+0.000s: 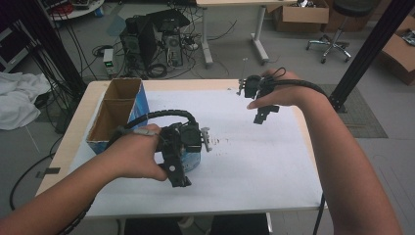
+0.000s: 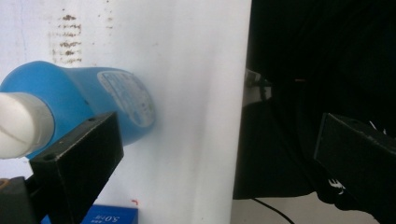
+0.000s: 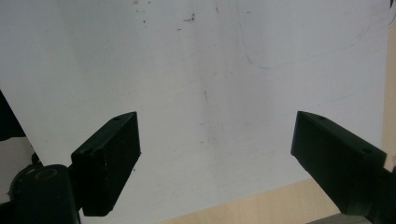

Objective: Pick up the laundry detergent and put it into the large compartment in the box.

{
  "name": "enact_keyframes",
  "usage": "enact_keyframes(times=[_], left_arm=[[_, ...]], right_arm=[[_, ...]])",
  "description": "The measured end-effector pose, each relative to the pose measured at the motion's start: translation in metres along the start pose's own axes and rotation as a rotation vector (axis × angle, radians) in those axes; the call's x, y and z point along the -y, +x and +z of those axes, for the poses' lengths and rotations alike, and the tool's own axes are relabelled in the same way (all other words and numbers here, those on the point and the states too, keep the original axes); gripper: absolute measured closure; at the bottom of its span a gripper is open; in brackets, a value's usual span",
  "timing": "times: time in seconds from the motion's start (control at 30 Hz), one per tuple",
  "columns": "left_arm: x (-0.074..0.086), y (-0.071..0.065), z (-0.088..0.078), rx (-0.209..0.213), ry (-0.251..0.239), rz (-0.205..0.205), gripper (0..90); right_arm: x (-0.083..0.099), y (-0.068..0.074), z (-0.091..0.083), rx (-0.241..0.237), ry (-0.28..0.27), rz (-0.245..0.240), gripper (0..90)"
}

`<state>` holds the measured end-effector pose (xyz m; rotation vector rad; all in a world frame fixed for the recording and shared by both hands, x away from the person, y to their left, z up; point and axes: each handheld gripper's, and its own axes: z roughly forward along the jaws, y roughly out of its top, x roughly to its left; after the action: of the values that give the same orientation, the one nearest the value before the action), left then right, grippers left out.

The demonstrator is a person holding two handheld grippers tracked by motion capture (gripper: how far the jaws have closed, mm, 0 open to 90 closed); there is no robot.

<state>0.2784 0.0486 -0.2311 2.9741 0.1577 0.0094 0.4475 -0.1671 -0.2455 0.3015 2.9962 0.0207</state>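
On the tabletop [image 1: 274,196], covered by a white sheet, a blue bottle [image 2: 93,100] with a white cap lies on its side near the left front, just beside a cardboard box [image 1: 115,115] with open compartments. Left gripper [image 1: 178,164] hangs over the bottle with jaws spread wide; the left gripper view shows one jaw beside the cap end and the other well apart over the table edge, so the bottle is not gripped. Right gripper [image 1: 262,115] is raised over the far right of the sheet, released and holding nothing; its own view shows only bare sheet between the jaws.

Judgement: the step in hand is the approach to pick up the bottle, probably for the box. The next move calls for shifting the left gripper sideways so that the bottle's body sits between the jaws, then closing.

High view places box, bottle and both hands together, but the hand hides most of the bottle. Left gripper view supplies the cap, the label and the jaw offset
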Motion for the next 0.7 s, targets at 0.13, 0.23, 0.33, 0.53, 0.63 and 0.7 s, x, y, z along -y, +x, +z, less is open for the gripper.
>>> enact_keyframes(times=[0.13, 0.23, 0.33, 0.53, 0.63, 0.7], left_arm=[[-0.0020, -0.0028, 0.0009, -0.003, 0.004, 0.007, 1.8], [-0.0022, -0.0047, 0.0021, 0.004, 0.001, 0.013, 1.8], [-0.0028, -0.0040, 0.0042, 0.004, 0.011, 0.013, 1.8], [-0.0041, -0.0031, 0.0079, 0.008, 0.004, 0.002, 1.8], [-0.0044, -0.0045, 0.0070, 0.012, 0.003, 0.003, 1.6], [-0.0046, -0.0046, 0.0058, 0.010, 0.005, 0.000, 1.7]], right_arm=[[-0.0006, 0.0001, 0.0001, 0.003, 0.005, 0.005, 15.7], [-0.0023, 0.0025, 0.0001, 0.004, 0.003, -0.004, 15.8], [-0.0040, 0.0039, 0.0015, 0.003, 0.010, -0.012, 15.8], [-0.0030, 0.0052, 0.0047, -0.001, 0.008, -0.015, 15.8], [0.0001, 0.0054, 0.0048, -0.002, 0.009, -0.013, 15.8], [0.0023, 0.0056, 0.0038, 0.001, 0.008, -0.006, 15.8]])
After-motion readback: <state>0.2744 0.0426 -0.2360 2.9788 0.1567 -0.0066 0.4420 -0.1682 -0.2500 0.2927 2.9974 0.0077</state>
